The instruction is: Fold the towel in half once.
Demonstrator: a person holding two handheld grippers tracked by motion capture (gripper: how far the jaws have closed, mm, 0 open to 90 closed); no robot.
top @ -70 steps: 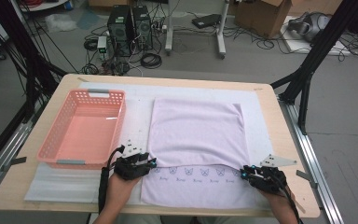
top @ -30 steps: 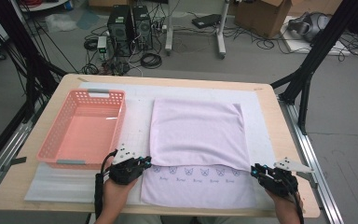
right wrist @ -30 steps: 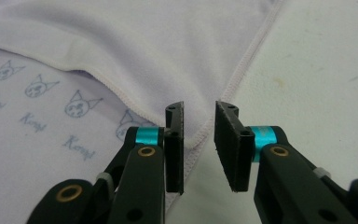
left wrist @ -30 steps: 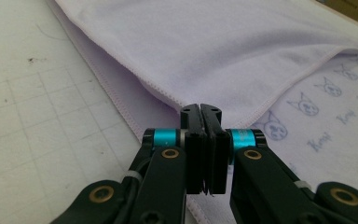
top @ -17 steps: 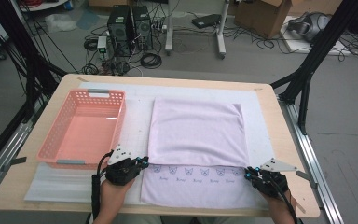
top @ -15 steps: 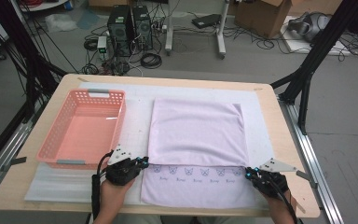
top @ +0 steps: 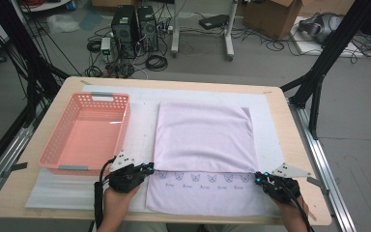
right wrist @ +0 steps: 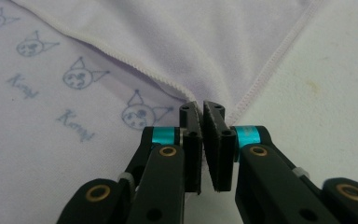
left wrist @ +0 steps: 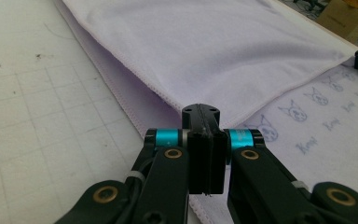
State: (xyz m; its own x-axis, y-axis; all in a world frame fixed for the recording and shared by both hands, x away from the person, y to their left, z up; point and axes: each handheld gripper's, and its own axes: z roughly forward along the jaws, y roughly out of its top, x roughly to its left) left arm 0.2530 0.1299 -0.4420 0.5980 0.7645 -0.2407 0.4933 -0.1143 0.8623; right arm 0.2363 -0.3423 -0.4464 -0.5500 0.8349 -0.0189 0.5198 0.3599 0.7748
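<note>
Down at the lower middle of the high view lies a pale lilac towel (top: pixel 203 145), folded so that its upper layer stops short of the near hem, leaving a strip printed with small cat faces (top: pixel 200 178) bare along the bottom. That view places the left gripper (top: pixel 147 169) at the fold's left corner and the right gripper (top: pixel 260 178) at its right corner, each in a hand coming from the bottom edge, but the jaws are too small there to read. The left gripper view (left wrist: pixel 200 112) settles it: the black jaws stand pressed together at the corner of the folded layer, whose stitched edge runs away to the upper left; whether cloth is pinched between them cannot be told. The right gripper view (right wrist: pixel 201 108) shows its jaws having just been closing, now nearly together with a thin slit between, their tips at the folded corner, with cloth seeming to enter the gap. Left of the towel in the high view, a pink slatted basket (top: pixel 58 145) sits on the white mat (top: pixel 142 121) with nothing in it.
</note>
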